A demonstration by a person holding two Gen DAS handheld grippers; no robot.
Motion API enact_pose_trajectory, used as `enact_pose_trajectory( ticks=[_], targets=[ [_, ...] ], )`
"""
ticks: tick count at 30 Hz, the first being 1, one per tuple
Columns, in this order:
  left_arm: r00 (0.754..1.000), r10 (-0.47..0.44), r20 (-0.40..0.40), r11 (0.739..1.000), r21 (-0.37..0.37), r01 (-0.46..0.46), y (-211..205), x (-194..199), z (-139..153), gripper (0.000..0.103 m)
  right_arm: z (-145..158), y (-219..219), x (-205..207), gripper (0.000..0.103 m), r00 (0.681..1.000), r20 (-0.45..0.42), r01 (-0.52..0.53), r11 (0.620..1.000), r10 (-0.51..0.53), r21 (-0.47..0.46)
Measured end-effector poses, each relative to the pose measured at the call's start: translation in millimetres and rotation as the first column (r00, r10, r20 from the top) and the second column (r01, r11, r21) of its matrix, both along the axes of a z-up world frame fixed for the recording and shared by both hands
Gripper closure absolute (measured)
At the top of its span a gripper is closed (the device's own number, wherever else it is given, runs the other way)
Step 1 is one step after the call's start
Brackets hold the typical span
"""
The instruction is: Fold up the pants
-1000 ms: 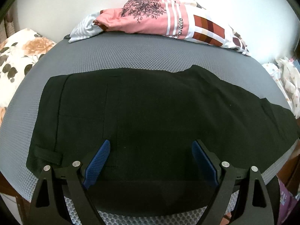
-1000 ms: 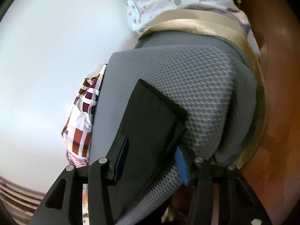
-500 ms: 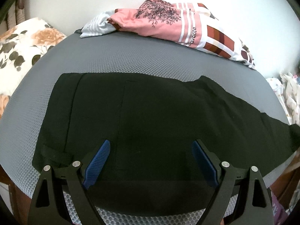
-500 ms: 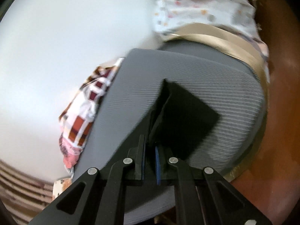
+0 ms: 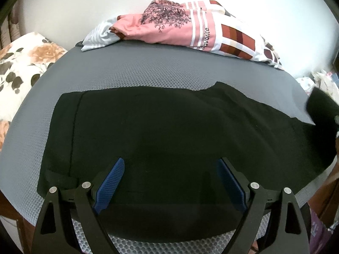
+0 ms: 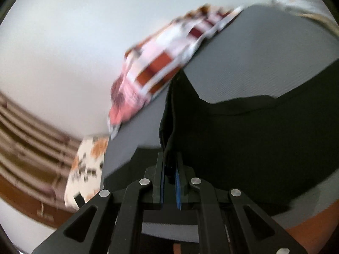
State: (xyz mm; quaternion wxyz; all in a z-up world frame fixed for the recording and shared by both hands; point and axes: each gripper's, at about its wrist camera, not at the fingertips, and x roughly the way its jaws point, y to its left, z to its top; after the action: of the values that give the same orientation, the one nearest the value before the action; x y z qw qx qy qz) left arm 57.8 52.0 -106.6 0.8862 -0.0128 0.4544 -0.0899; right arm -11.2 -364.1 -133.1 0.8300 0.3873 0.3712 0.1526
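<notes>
Left claw point(image 5: 170, 180) spread wide, blue pads point(image 5: 110, 182) apart, hovering low over near edge of pants point(image 5: 169, 135), gripping nothing. One pair of black pants, laid flat across grey mesh bed point(image 5: 148, 72), waistband at left, legs running right. One floral pillow point(image 5: 23, 63) off left side of bed. One pink-and-check cloth point(image 5: 186, 33) bunched along far edge against wall. One pale spotted fabric heap point(image 5: 317, 82) past right end.

Right claw point(image 6: 169, 182) pinched together on pants hem, black fabric rising in a fold point(image 6: 169, 114) from between pads. Same cloth point(image 6: 156, 74) and pillow point(image 6: 86, 165) visible beyond, blurred.

Since half a second ago: left claw unchanged in spread, view nearly same. Leg end, flat at right then, now raised as dark blurred mass point(image 5: 322, 105) at right rim of left view. Right view swung round, more of pants now filling its right side, hem lifted higher off bed.
</notes>
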Motion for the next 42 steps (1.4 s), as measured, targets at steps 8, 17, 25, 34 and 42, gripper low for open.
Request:
enact_pose_trajectory(
  ticks=[8,17,25,34,42],
  targets=[
    [1.0,-0.003,-0.02,1.0,-0.012,0.002,1,1,-3,0.014,-40,88,23,0.094,0.98,-0.103,-0.175,0.983,0.169,-0.057],
    [0.999,-0.016,-0.03,1.0,-0.011,0.016,-1,1,-8,0.014,-53,135,19,0.094,0.955,-0.134,-0.286,0.939,0.264,-0.189],
    [0.999,-0.016,-0.031,1.0,-0.011,0.015,-1,1,-8,0.014,-50,157,22,0.082,0.926,-0.084,-0.378,0.912,0.369,-0.162],
    [0.999,-0.004,-0.038,1.0,-0.022,0.003,4,1,-10,0.014,-25,68,3,0.074,0.952,0.102,-0.3,0.948,0.289,0.105],
    [0.999,-0.004,-0.039,1.0,-0.02,0.003,5,1,-10,0.014,-19,-47,-44,0.074,0.996,0.09,-0.021,0.993,0.011,0.116]
  ],
)
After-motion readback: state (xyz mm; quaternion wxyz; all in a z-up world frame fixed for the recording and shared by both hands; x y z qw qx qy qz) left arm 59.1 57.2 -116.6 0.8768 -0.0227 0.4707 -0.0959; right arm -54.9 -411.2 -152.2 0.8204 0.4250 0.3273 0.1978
